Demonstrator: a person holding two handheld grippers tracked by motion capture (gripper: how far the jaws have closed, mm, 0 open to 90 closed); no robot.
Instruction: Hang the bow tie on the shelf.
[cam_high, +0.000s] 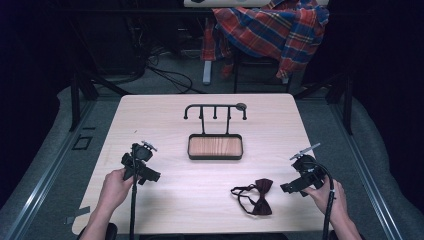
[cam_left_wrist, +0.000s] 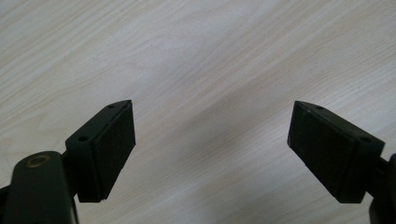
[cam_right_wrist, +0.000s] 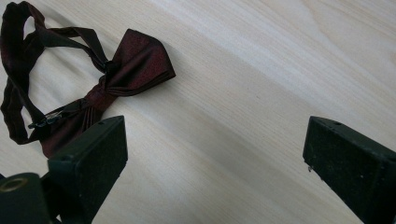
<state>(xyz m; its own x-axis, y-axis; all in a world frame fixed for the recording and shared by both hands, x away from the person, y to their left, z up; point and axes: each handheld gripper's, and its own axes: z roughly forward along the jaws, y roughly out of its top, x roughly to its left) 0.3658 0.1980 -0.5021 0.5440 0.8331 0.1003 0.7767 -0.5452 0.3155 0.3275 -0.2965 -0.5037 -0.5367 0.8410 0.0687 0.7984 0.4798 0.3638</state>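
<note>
A dark red bow tie (cam_high: 260, 196) with a thin strap lies on the light wooden table (cam_high: 165, 115) near the front right. In the right gripper view the bow tie (cam_right_wrist: 135, 63) sits at the upper left, its lower wing partly hidden behind the left jaw. My right gripper (cam_high: 286, 188) is held just right of the bow tie; it is open (cam_right_wrist: 215, 154) over bare wood. My left gripper (cam_high: 152, 177) is held at the front left, open (cam_left_wrist: 212, 140) with nothing between its jaws.
A black rack with hooks (cam_high: 215, 107) stands on a wood-lined tray (cam_high: 215, 146) at the table's middle back. Behind the table a plaid shirt (cam_high: 272, 27) hangs over a chair, with cables on the floor.
</note>
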